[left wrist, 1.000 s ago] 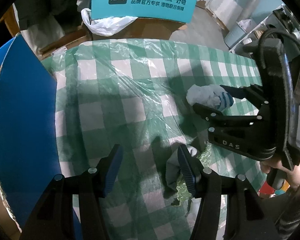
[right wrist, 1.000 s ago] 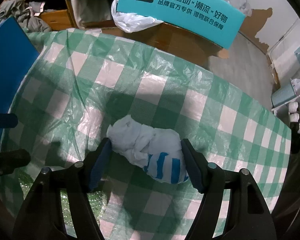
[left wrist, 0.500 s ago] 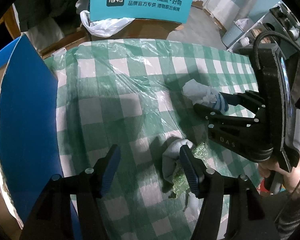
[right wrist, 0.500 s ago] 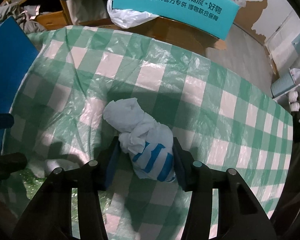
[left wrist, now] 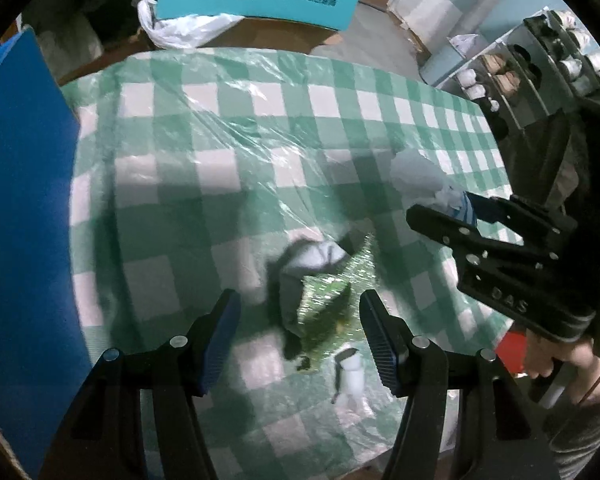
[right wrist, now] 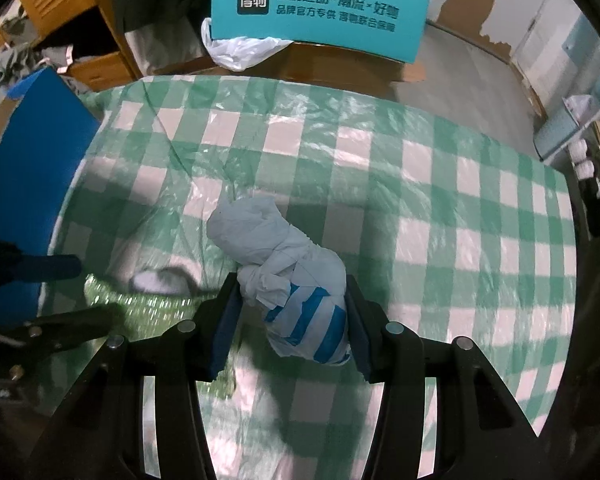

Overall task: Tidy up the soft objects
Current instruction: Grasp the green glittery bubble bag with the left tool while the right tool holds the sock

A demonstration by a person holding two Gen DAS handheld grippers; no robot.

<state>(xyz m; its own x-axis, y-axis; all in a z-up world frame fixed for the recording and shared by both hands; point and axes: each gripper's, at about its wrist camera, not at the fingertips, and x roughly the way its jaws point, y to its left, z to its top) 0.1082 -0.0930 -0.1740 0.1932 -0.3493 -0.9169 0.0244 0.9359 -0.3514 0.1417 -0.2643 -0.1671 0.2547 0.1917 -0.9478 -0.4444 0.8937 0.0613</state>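
Two soft items are in play on the checked table. At left, the left gripper hangs open above a loose grey cloth with a glittery green piece, not yet grasped. At right, the right gripper is clamped on the white-and-blue-striped bundle; judging by this, sorting has barely started.

the right claw, wide around the white and blue striped bundle a second ago, now squeezes it between its pads. the left claw now straddles the grey sock and glittery green cloth, formerly beside its right finger.
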